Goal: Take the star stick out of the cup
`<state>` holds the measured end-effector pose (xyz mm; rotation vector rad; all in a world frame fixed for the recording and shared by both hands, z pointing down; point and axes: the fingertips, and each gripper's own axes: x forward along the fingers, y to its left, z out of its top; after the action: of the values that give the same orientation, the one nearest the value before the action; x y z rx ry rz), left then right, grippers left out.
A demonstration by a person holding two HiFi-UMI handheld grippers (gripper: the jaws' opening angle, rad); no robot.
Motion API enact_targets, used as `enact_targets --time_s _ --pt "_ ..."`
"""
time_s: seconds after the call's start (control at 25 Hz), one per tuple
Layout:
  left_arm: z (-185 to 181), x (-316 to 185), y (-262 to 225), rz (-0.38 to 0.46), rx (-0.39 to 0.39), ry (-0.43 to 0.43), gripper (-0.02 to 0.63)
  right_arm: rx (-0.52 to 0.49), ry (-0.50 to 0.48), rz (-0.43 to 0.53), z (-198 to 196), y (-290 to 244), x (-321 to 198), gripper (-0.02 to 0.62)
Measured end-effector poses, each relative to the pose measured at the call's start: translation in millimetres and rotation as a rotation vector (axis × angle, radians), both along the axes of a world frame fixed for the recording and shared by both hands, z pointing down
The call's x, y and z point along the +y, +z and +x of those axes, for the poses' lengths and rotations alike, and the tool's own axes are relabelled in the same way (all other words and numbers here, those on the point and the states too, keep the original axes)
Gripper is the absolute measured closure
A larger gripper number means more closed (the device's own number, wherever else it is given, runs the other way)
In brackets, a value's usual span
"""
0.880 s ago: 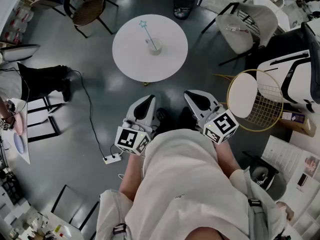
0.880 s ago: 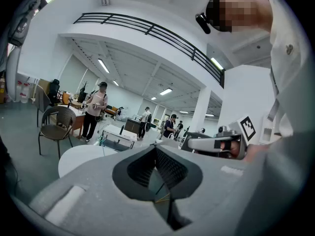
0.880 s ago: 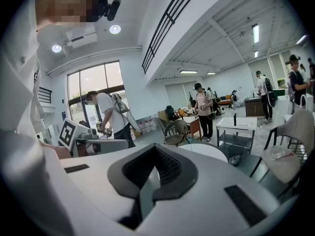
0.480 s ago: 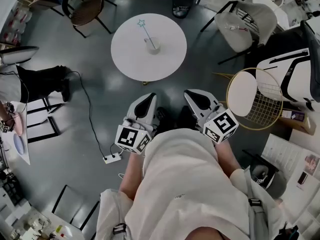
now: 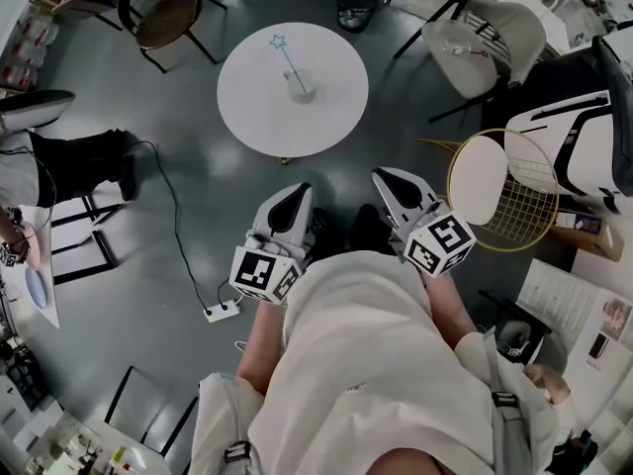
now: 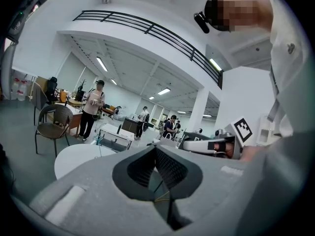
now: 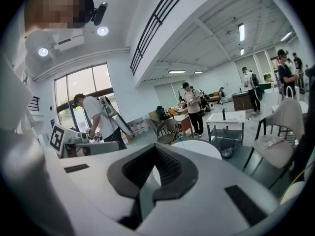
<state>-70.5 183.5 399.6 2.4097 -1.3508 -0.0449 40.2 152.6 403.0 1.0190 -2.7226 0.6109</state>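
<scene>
On the round white table [image 5: 326, 117] ahead of me, a small white cup [image 5: 301, 90] stands with the star stick [image 5: 289, 61] in it. The stick leans up and left, and its pale blue star [image 5: 279, 42] is at the top. Both grippers are held close to my body, well short of the table. The left gripper [image 5: 293, 196] is shut with nothing in it, and its jaws meet in the left gripper view [image 6: 155, 149]. The right gripper [image 5: 389, 178] is likewise shut and empty in the right gripper view [image 7: 155, 149]. Part of the table [image 6: 74, 156] shows beyond the left jaws.
A wicker chair [image 5: 168, 13] stands far left of the table, and a bin [image 5: 353, 10] lies beyond it. A chair with a pale seat [image 5: 485, 40] is at the far right. A gold wire round chair [image 5: 502, 194] is near my right gripper. A power strip [image 5: 223, 314] and cable lie on the grey floor.
The right gripper has drifted slightly right and down. The table sits a little higher and further left in the head view. Both grippers stay shut.
</scene>
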Motion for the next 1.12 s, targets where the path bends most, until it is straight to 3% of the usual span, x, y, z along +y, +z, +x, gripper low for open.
enact_targets --time_s 0.6,1.12 --pt "0.5 -4.7 10.1 -0.040 0.019 0.017 0.597 0.040 0.086 -0.050 19.9 13.3 -1.4 0.587" --pt "37.6 -72.6 6.0 -0.053 -0.002 -0.026 0.597 0.003 0.043 -0.052 48.3 13.7 -87.0 0.586"
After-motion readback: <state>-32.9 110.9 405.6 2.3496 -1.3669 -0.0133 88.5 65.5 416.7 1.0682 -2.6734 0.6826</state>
